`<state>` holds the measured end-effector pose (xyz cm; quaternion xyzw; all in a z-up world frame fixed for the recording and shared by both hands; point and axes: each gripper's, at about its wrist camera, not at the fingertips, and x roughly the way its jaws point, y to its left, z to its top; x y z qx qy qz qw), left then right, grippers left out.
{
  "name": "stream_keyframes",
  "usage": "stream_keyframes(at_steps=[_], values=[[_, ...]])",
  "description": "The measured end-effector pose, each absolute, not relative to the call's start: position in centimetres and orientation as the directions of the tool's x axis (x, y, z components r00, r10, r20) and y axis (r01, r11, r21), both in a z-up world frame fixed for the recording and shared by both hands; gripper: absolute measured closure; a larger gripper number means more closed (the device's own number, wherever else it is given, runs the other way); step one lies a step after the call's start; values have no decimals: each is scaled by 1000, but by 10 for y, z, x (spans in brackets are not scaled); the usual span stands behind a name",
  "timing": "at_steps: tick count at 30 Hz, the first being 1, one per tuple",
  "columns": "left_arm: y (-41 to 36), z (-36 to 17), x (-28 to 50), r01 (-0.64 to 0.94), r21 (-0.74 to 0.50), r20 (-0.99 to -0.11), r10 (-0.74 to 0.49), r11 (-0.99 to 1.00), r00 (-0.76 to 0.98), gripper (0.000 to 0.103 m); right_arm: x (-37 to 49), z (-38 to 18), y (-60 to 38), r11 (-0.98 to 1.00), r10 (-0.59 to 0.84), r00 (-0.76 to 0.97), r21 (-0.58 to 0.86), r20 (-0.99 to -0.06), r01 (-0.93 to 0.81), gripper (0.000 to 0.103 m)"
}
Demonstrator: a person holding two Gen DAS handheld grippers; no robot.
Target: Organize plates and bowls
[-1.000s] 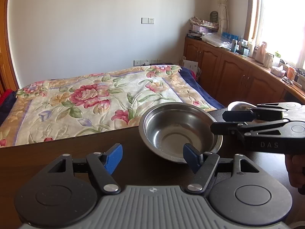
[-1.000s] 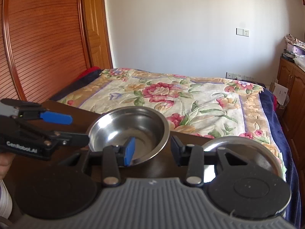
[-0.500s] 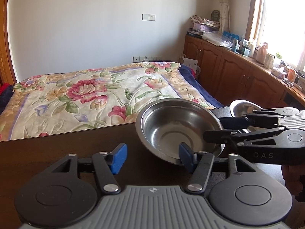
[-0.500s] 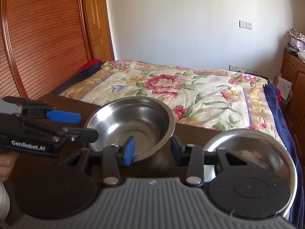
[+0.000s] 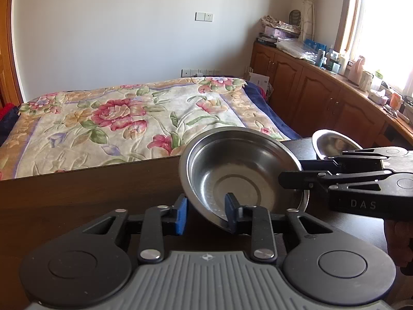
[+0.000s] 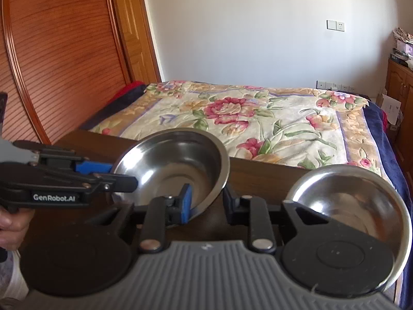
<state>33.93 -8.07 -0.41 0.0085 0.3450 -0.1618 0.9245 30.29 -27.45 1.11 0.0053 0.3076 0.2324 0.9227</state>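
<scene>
Two hand-held grippers straddle one steel bowl (image 5: 242, 173) rim: left hand-held gripper (image 5: 205, 213) and right hand-held gripper (image 6: 206, 201) both parted, unclamped. Close squarely on rim before lifting toward second bowl (image 6: 351, 201) on bench (image 5: 77, 193); thin tilted rim may slip.

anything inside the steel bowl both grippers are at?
No contents show in the steel bowl: only its bare shiny bottom. One finger pad of the left gripper and one of the right gripper reach inside the rim. Those pads hide small patches of the wall.

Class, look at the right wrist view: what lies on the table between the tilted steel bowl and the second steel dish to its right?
Only bare dark table separates the tilted bowl from the second dish; nearer the camera, the right gripper's fingers overlap that gap.
</scene>
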Motion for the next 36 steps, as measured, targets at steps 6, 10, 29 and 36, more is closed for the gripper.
stream_keyframes(at_steps=[6, 10, 29, 36], values=[[-83, 11, 323, 317, -86, -608, -302, 945, 734, 81, 290, 23, -280, 907, 407, 735, 143, -543, -397, 83], [-85, 20, 311, 323, -71, -587, -301, 944, 751, 84, 280, 31, -282, 913, 394, 754, 132, -525, -385, 86], [-81, 58, 242, 370, -64, -507, -350, 927, 788, 91, 223, 67, -291, 928, 360, 819, 85, -447, -362, 92], [-74, 66, 215, 389, -69, -477, -373, 919, 796, 92, 200, 77, -291, 931, 354, 837, 68, -417, -359, 93]])
